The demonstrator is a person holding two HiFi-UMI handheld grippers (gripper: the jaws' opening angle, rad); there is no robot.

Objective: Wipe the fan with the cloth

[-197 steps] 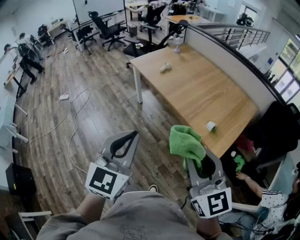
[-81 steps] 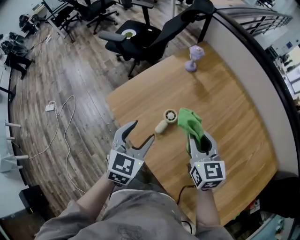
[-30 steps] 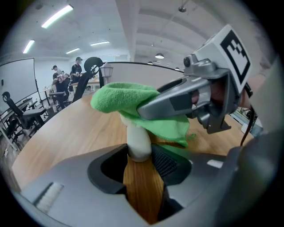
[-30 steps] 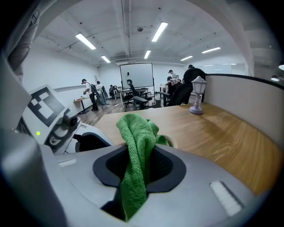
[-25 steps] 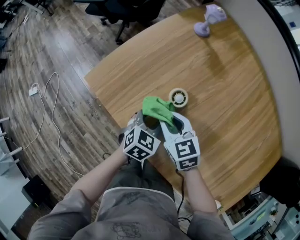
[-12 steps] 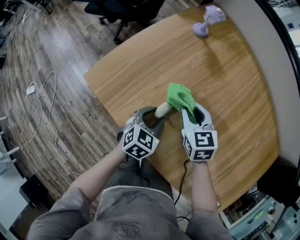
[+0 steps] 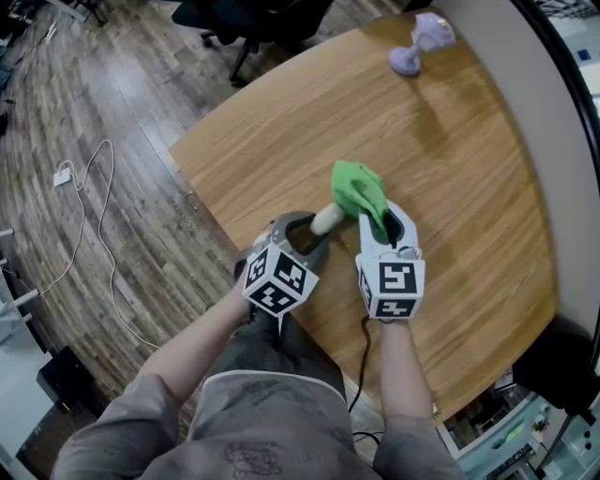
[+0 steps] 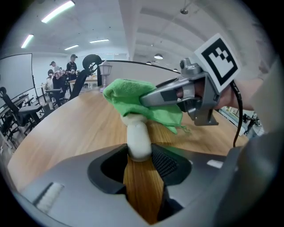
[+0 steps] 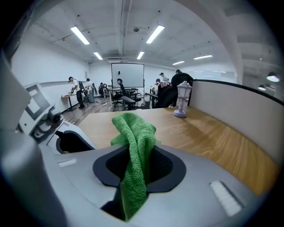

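A small cream hand fan lies on the wooden table [image 7: 450,169]. Its handle [image 7: 325,218] [image 8: 139,139] sits between the jaws of my left gripper [image 7: 305,225] [image 8: 140,155], which is shut on it. The green cloth [image 7: 358,192] [image 8: 133,97] [image 9: 135,146] covers the fan's head and hides it. My right gripper [image 7: 380,217] [image 9: 135,166] is shut on the cloth, which hangs down through its jaws. In the left gripper view the right gripper [image 8: 186,91] reaches in from the right, over the fan. The two grippers stand side by side near the table's front edge.
A purple table lamp [image 7: 417,42] [image 9: 182,104] stands at the far end of the table, by a grey partition. Black office chairs [image 7: 253,14] are beyond the table's corner. A white cable [image 7: 94,216] lies on the wood floor at left.
My right gripper has swung to the right with the cloth, from above the left gripper onto the fan's head, which is now covered. The left gripper has kept still on the handle.
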